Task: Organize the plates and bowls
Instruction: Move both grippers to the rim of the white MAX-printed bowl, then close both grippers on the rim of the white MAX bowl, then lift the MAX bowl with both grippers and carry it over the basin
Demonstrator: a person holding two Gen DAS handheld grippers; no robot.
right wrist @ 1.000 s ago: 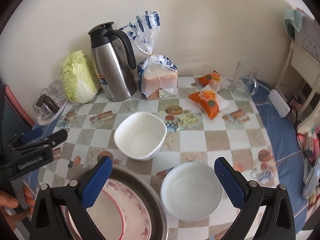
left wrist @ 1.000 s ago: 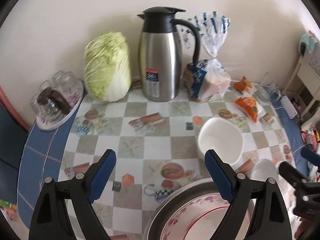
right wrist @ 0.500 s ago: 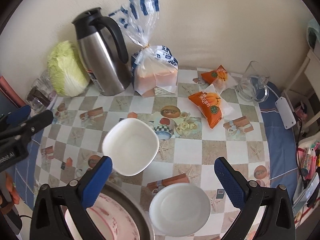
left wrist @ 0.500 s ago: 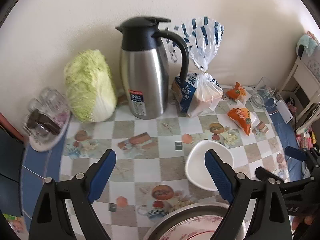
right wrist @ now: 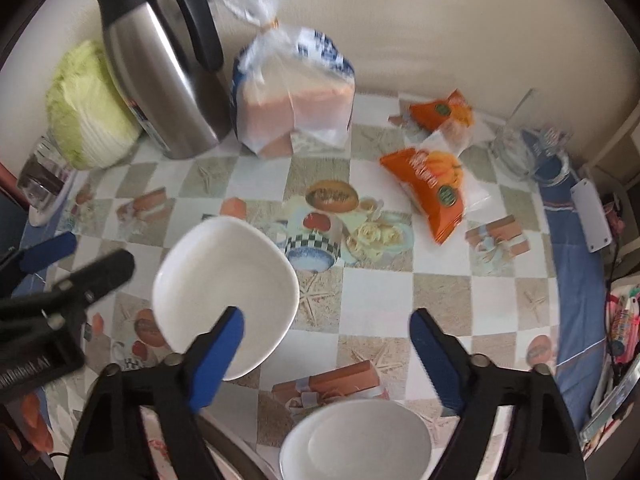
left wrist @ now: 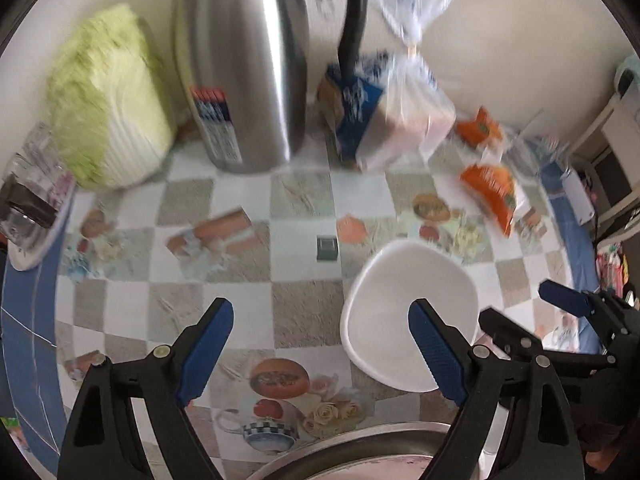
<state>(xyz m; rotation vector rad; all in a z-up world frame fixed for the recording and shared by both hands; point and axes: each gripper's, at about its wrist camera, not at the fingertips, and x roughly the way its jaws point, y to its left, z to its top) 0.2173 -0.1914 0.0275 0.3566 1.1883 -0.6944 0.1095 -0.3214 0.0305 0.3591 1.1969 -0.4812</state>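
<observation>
A white squarish bowl [left wrist: 404, 312] stands on the checked tablecloth; it also shows in the right wrist view [right wrist: 224, 284]. My left gripper [left wrist: 320, 356] is open and empty, its right finger over the bowl's near rim. My right gripper [right wrist: 328, 356] is open and empty, its left finger over the same bowl's near edge. A small round white bowl [right wrist: 360, 440] lies below the right gripper. A metal basin rim [left wrist: 360, 446] holding a floral plate peeks in at the bottom edge.
At the back stand a steel thermos jug [left wrist: 240, 76], a cabbage [left wrist: 104, 100], a bagged bread loaf [right wrist: 292, 100], two orange snack packs [right wrist: 432, 188], a glass mug [right wrist: 516, 148] and a tray of glasses [left wrist: 28, 208]. The table edge lies right.
Both grippers have moved forward and lower toward the squarish white bowl. The basin and round bowl have slid toward the bottom of both views. Both stay open.
</observation>
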